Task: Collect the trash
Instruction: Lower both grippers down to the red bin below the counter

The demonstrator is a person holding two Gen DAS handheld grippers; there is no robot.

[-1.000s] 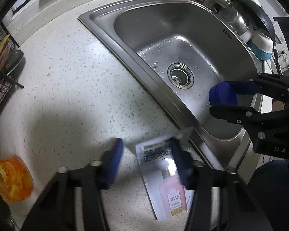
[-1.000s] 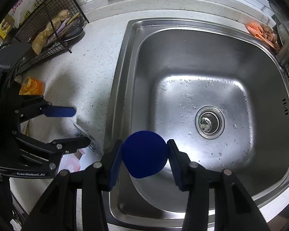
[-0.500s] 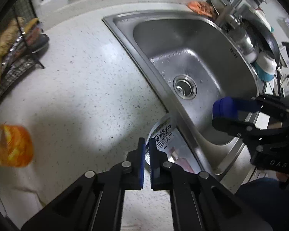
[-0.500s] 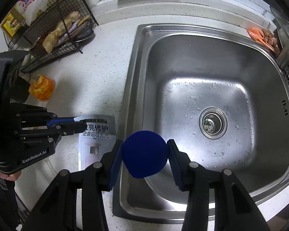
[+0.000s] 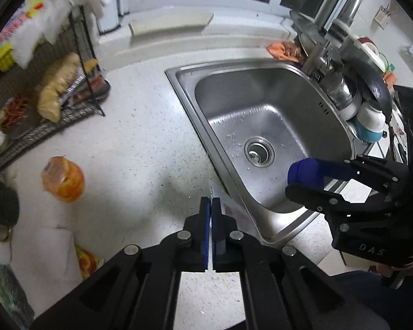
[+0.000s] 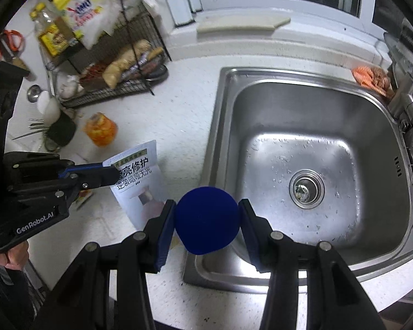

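- Left gripper (image 6: 111,174): your jaws are shut flat on the top edge of the white sachet (image 6: 140,181). In the right wrist view the pouch hangs from that pinch above the speckled counter (image 6: 179,126), just to the left of the sink rim (image 6: 216,148).
- White sachet, long axis: it runs from the pinched printed end down and toward you, so the free end trails below your left claw. Judged from this, any carry must allow for that dangling tail.
- Right gripper (image 6: 206,221): your jaws are set narrow, closed on the blue round object (image 6: 206,220), pads touching both its sides. It sits over the near-left corner of the sink.
- Orange wrapper (image 5: 64,180): it lies on the counter well to the left of your left claw, apart from the sachet and near the wire rack (image 5: 77,104).
- Nearer hand: your left is the closer one to that wrapper, but both hands are full.
- Bin: none is visible in either view, so you cannot tell which way the drop-off lies.
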